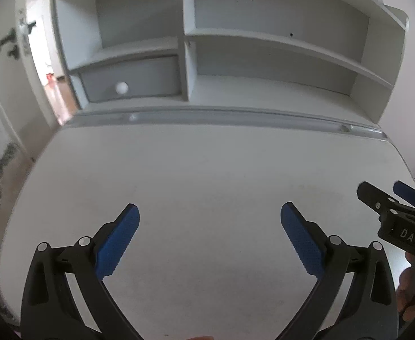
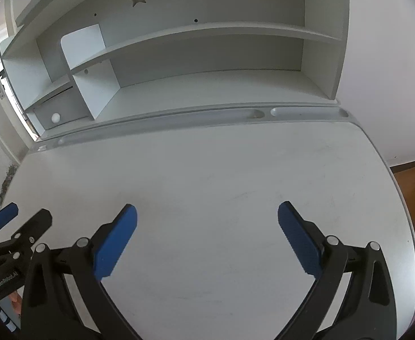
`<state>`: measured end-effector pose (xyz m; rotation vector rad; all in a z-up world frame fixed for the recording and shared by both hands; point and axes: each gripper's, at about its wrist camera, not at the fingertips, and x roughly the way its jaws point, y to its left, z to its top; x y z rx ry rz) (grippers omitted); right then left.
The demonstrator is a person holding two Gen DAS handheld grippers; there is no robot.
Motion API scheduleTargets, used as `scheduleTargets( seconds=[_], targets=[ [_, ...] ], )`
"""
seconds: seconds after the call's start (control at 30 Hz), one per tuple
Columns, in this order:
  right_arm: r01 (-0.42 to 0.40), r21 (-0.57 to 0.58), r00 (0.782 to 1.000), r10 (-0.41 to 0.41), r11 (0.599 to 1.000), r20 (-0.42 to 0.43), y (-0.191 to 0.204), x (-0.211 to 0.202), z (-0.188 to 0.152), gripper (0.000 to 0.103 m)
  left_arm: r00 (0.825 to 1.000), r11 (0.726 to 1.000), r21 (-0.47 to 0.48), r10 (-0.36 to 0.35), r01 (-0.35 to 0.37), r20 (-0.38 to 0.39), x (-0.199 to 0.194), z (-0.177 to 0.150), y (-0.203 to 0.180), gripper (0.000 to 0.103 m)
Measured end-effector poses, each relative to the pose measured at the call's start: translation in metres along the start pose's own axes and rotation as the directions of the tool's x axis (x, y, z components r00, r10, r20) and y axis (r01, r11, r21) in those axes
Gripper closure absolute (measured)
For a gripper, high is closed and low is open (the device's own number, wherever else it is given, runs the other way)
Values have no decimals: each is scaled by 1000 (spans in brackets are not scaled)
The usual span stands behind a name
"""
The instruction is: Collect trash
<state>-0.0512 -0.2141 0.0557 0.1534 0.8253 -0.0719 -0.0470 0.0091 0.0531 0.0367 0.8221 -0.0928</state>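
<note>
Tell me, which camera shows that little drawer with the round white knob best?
The left wrist view: the drawer sits large and nearly face-on, its knob clear. In the right wrist view it is small at the far left edge, seen aslant and partly hidden by a shelf divider.

Soft even daylight, faint shadows, strong fisheye bending (dark vignetted corners), slight blur.

Both wrist views sit low over the white counter (image 1: 207, 170), looking forward along blue-padded fingers (image 1: 116, 243) toward the shelf unit (image 1: 235, 56) at frame top. Left view faces the shelf from further left, door at upper left; right view from further right, wall at upper right. Shared: counter, shelf, drawer (image 2: 60, 113), and each other's gripper at a lower frame edge.
</note>
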Motion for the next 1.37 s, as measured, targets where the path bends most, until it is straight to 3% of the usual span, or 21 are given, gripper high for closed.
scheduleTargets(
  seconds=[0.07,0.27,0.73,0.83,0.97,1.1,1.2,1.37],
  targets=[
    [37,-17,999,-37,999,19,6,0,-2,7,999,999,-6,-35,35,-27,10,-1,2,6],
    [66,-8,998,-65,998,18,3,2,-8,7,998,999,4,-40,40,-46,19,-1,2,6],
    [66,-13,998,-66,998,-10,5,9,-15,7,997,999,-3,-50,50,-60,32,2,8,6],
    [70,-12,997,-70,997,-19,5,11,-17,7,994,997,-23,-78,77,-74,37,2,11,6],
    [72,-9,997,-72,997,-31,5,15,-18,7,1000,1000,-15,19,-19,-25,35,-1,12,6],
    [71,3,996,-71,997,-45,2,20,-19,7,998,1000,-5,-3,3,-63,43,-1,13,6],
    [71,15,995,-70,997,-65,1,24,-20,7,996,999,52,9,-4,-93,48,-1,10,6],
    [136,-21,985,-137,991,-109,8,33,-20,7,993,998,56,11,-4,-114,52,-3,10,6]
  ],
)
